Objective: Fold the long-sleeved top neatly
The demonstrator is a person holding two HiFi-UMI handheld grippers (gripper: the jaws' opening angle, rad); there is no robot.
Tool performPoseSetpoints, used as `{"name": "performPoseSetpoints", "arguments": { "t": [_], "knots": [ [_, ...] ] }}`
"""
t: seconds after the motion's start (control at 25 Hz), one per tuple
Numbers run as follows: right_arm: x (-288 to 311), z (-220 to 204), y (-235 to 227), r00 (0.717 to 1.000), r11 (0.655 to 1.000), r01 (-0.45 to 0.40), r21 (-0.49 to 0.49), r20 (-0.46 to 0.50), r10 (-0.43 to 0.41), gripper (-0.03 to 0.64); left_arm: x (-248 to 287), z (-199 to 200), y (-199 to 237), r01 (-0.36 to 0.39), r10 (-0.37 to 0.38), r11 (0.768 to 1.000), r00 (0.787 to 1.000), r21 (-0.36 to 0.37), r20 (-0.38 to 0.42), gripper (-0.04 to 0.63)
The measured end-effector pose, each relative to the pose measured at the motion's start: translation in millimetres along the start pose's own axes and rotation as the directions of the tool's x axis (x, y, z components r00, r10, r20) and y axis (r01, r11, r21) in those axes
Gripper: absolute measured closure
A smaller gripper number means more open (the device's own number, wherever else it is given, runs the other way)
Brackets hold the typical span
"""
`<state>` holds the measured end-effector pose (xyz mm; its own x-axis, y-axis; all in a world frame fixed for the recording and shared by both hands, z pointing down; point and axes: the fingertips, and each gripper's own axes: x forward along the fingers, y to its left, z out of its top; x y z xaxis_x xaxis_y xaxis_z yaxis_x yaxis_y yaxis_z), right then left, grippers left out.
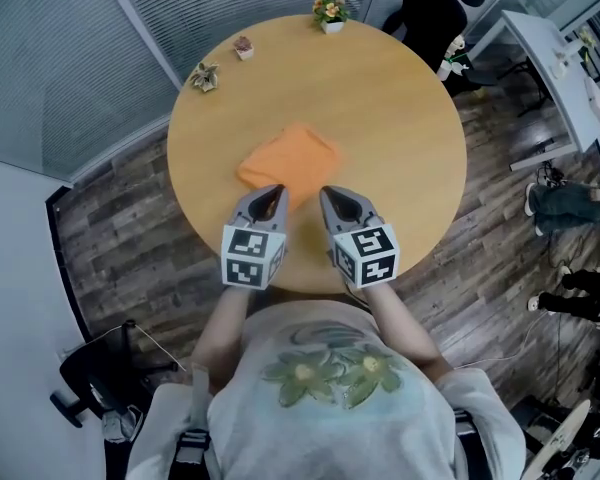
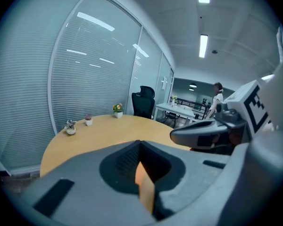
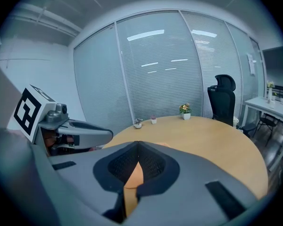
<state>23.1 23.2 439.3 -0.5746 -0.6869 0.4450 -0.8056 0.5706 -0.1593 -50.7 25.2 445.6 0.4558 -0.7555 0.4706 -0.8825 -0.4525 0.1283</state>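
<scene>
Left claw [image 1: 276, 192], right claw [image 1: 326, 194], both pinching orange top [image 1: 292, 154]

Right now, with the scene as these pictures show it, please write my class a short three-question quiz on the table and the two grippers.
1. True or false: the orange top lies spread out flat with both sleeves stretched wide.
2. How many small potted plants stand at the far edge of the table? A) two B) three C) five
3. Fill in: the left gripper and the right gripper are each shut on the ____.

Key
1. False: it is a compact folded bundle.
2. B
3. orange top, at its near edge.
</scene>
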Motion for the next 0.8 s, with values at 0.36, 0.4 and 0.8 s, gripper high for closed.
{"name": "performPoseSetpoints", "arguments": {
  "t": [0.36,0.4,0.8],
  "knots": [
    [-4.8,-2.1,2.7,1.000,1.000,-0.011,-0.008,-0.013,0.011,0.600,0.1,-2.7,-6.1,0.012,-0.012,1.000,1.000,-0.003,-0.007,0.592],
    [-5.0,-2.3,2.5,1.000,1.000,-0.011,-0.009,-0.014,0.011,0.600,-0.2,-3.1,-6.2,0.012,-0.012,1.000,1.000,-0.002,-0.008,0.592],
    [-1.9,-3.0,1.9,1.000,1.000,-0.016,-0.017,-0.026,0.016,0.600,1.0,-4.0,-4.6,0.014,-0.014,1.000,1.000,-0.014,-0.013,0.592]
  ]
}}
